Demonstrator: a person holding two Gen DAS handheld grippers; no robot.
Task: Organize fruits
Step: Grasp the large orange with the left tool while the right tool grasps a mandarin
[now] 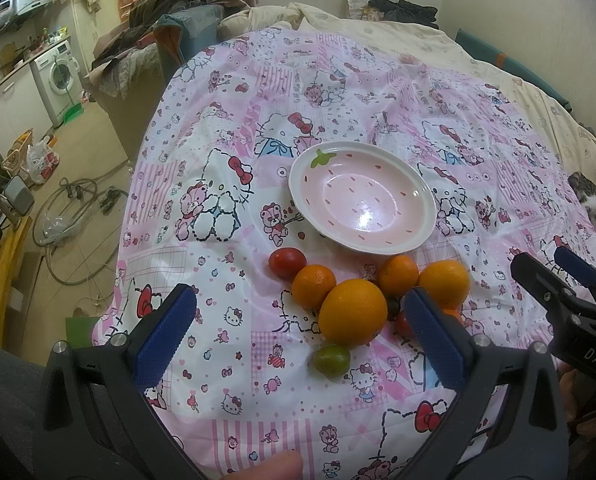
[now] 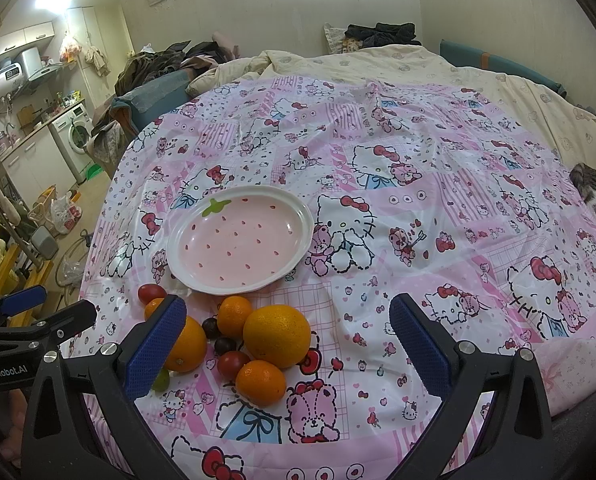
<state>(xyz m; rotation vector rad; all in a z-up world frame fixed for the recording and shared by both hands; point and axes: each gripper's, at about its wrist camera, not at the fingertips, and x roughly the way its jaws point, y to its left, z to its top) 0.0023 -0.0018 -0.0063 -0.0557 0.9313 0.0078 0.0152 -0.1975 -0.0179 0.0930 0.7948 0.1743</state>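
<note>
Both wide open, holding nothing: left gripper (image 1: 302, 332), right gripper (image 2: 288, 340). Fruit cluster (image 2: 254, 340) sits near the cloth (image 2: 418, 240) front edge, just before the empty plate (image 2: 302, 240). Plate long axis runs left-right. Bare cloth right.

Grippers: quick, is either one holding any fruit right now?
Left gripper: open, holding nothing.
Right gripper: open, holding nothing.

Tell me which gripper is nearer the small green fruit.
Left. The left gripper is open right around the small green fruit; the right gripper sits off to its right.
</note>
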